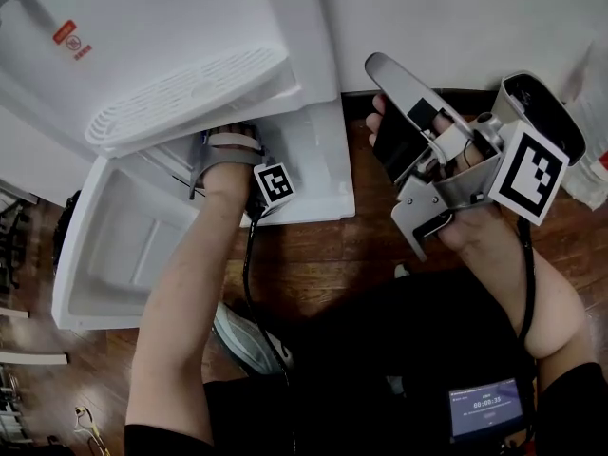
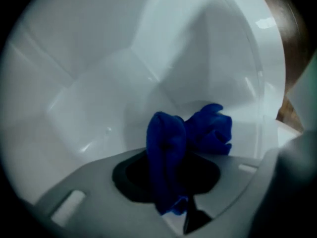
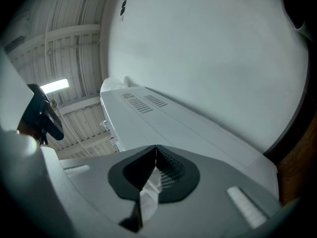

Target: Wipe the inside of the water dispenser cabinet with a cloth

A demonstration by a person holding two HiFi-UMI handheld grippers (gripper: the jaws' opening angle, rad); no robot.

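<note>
your left claw clenched the blue cloth, inside the white cabinet. your right claw was closed on nothing, raised outside beside the dispenser.

Wooden floor; white wall; lit screen; ceiling lamp.
</note>
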